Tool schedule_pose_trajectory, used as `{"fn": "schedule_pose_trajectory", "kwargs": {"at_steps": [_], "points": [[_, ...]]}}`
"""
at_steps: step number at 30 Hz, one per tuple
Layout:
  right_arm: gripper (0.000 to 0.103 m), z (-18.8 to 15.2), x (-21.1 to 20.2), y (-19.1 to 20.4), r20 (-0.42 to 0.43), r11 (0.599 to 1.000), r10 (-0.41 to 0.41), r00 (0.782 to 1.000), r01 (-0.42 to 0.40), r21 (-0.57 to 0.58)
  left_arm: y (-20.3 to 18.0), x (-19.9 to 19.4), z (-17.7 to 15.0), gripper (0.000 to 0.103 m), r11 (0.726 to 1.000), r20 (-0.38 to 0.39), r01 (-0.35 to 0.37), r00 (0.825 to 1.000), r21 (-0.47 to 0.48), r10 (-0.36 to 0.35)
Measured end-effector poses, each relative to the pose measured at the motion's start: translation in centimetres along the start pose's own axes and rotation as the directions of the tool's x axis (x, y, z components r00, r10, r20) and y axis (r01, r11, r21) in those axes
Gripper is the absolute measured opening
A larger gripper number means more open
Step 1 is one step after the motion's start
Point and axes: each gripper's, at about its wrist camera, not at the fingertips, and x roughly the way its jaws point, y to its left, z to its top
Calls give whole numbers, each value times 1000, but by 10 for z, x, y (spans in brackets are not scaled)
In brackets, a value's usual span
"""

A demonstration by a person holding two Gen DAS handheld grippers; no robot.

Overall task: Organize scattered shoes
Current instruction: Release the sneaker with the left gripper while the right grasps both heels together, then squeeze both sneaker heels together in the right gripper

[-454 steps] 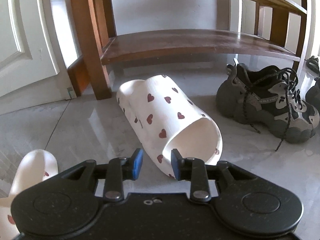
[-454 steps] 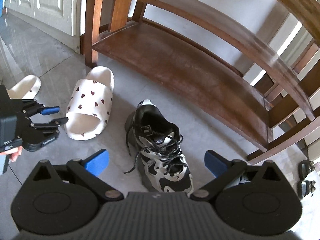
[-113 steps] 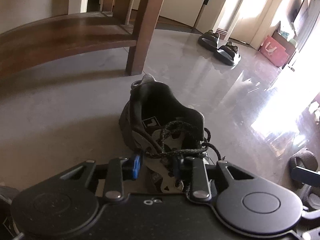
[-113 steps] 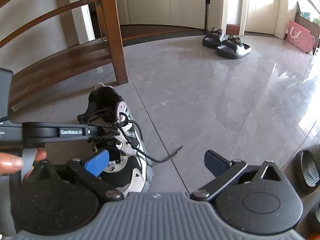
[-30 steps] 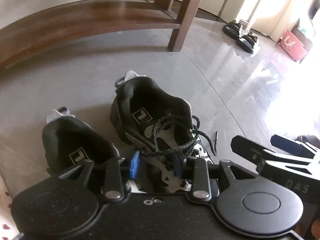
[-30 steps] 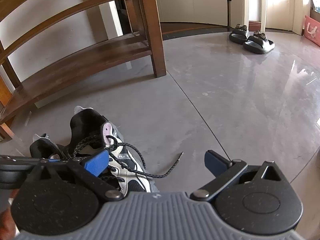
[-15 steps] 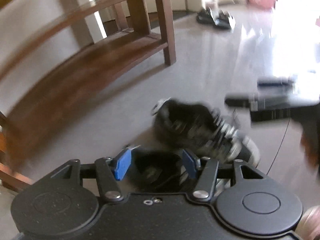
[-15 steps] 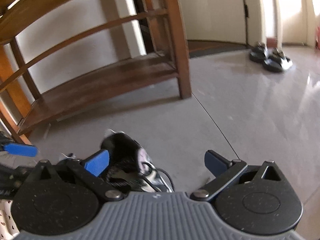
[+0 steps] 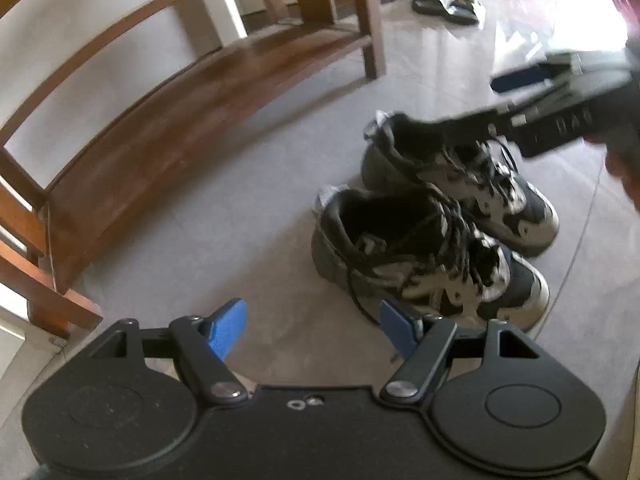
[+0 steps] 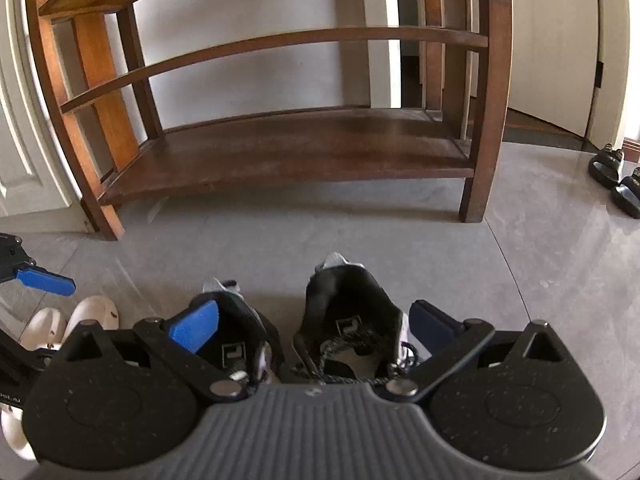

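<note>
Now listed: your left gripper (image 9: 312,330), lately clamped on laces, is opening over bare floor; right gripper (image 10: 314,330) gapes empty; both sneakers (image 9: 430,264) stand paired before the shelf (image 10: 304,152), unshelved.

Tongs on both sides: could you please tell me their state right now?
Left tongs: opening, nothing between them.
Right tongs: open, holding nothing.
</note>
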Motion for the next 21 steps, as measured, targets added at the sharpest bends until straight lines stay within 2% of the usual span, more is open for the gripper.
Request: {"fn": "schedule_pose_trajectory", "kwargs": {"at_steps": [5,10,13,16,17,19,21], "points": [[103,5,11,1,-67,995,60,996,-54,80,10,0,3,77,999,33,-6,999,-43,8],[103,7,14,10,-63,998,-37,997,34,-53,15,6,-2,78,997,27,-11,1000,-71,13],[102,3,17,7,-77,998,4,997,-8,-56,18,9,-7,78,996,10,-16,1000,-87,17],[101,-1,20,7,-81,997,13,997,-19,-71,21,13,-13,78,993,-15,-15,1000,-113,13],[98,-2,21,10,-81,995,10,997,-17,-97,22,14,-14,78,993,-22,-13,1000,-119,10],[81,-2,24,16,-88,988,6,996,-19,-153,22,15,-15,78,992,-25,-12,1000,-122,9],[71,-3,28,21,-97,981,10,995,-29,-192,22,15,-17,78,992,-30,-12,1000,-126,8]]}}
